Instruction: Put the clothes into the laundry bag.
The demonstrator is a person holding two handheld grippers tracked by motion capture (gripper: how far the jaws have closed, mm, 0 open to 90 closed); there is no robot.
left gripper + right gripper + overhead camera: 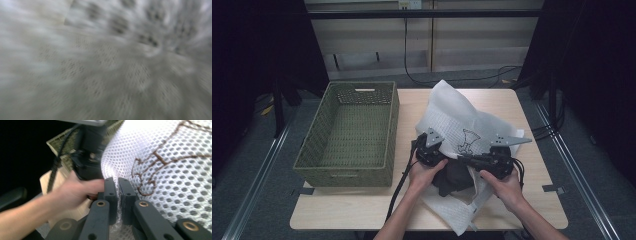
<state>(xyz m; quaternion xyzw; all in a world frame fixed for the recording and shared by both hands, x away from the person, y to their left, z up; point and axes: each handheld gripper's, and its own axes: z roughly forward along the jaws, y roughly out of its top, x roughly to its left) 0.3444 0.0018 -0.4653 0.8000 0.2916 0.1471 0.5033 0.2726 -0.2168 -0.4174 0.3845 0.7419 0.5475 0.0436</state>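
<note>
A white mesh bag (457, 115) with a dark printed figure lies on the right half of the table, and a dark garment (454, 179) sits at its near opening. My right gripper (466, 159) reaches in from the right. In the right gripper view its jaws (118, 181) are shut on a fold of the mesh bag (162, 165). My left gripper (437, 157) is held at the bag's left edge, beside the garment. The left gripper view is a blur of white mesh (105, 75) very close up, so its jaws are hidden. The left hand (72, 192) shows in the right gripper view.
An empty green woven basket (312, 145) stands on the left half of the wooden table (362, 205), its corner (62, 137) behind the left gripper. Black cables trail from both grippers toward the near edge. Dark curtains flank the table.
</note>
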